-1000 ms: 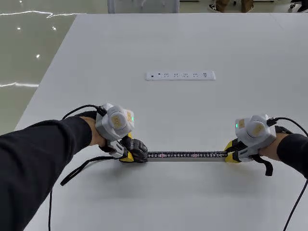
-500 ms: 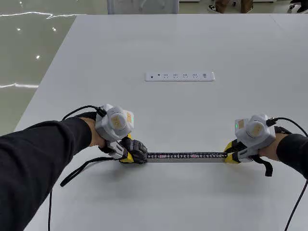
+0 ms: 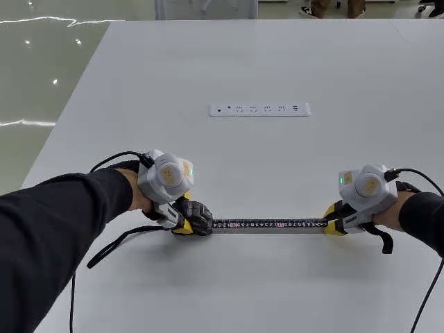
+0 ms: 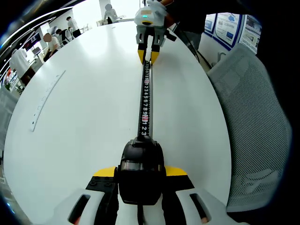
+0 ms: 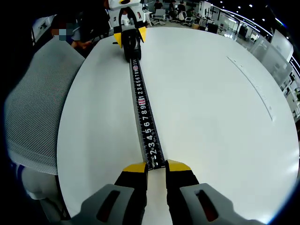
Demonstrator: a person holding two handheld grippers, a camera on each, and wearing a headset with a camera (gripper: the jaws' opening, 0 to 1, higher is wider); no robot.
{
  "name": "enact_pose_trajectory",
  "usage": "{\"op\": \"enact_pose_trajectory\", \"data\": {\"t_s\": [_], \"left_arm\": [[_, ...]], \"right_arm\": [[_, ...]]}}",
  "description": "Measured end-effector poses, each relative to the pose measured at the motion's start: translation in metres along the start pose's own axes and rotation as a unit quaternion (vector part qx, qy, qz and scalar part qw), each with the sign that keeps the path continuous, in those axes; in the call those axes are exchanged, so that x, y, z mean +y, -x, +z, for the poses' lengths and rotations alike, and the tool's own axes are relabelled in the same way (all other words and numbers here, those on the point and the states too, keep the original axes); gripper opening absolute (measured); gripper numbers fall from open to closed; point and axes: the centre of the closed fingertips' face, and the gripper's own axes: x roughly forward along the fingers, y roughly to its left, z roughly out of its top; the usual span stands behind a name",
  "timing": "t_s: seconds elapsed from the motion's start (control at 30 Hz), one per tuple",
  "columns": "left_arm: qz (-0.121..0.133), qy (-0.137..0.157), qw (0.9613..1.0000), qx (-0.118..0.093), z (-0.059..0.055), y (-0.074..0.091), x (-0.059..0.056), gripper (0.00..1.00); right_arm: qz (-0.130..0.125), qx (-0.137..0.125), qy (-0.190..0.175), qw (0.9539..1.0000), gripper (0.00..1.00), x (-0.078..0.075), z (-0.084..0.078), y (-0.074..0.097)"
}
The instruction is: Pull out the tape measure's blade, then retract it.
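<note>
The tape measure (image 3: 198,216) sits near the front edge of the white table (image 3: 277,55), the edge closest to the person. The left gripper (image 3: 186,222) holds its black case (image 4: 142,168) tight, with 1 yellow-tipped finger on each side. The blade (image 3: 270,224) is pulled out and lies flat on the surface. It runs along that front edge to the right gripper (image 3: 331,226). The right gripper's fingers are squeezed almost together and pinch the end of the blade between them.

The pull looks done, so I think the blade has to go back in next. If the right gripper lets go all at once, the spring could yank the blade in fast. Then it could whip about or bang its end into the case. If the left gripper's hold slips, the case could slide or tip over. If the right gripper lifts or turns, the thin blade could bend or twist.

There are 2 grippers, 1 tape measure and 1 table. There is also 1 white power strip (image 3: 260,109) near the middle of the table, well apart from the tape measure.
</note>
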Motion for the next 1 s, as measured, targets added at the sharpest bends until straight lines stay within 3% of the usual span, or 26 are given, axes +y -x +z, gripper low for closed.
{"op": "enact_pose_trajectory", "data": {"t_s": [0.8,0.93,1.0], "left_arm": [[0.002,0.005,0.9999,-0.011,0.0016,-0.0007,0.0007,0.32],[0.010,-0.003,0.9997,-0.021,0.0035,-0.0022,0.0021,0.32],[0.014,0.007,0.9995,-0.029,0.0043,-0.0014,0.0027,0.33]], "right_arm": [[0.001,0.001,-0.005,1.0000,0.11,0.0002,0.0006,0.0000],[0.007,0.021,0.009,0.9997,0.11,-0.0010,0.0005,-0.0016],[0.010,0.027,0.012,0.9995,0.12,-0.0009,-0.0002,-0.0018]]}}
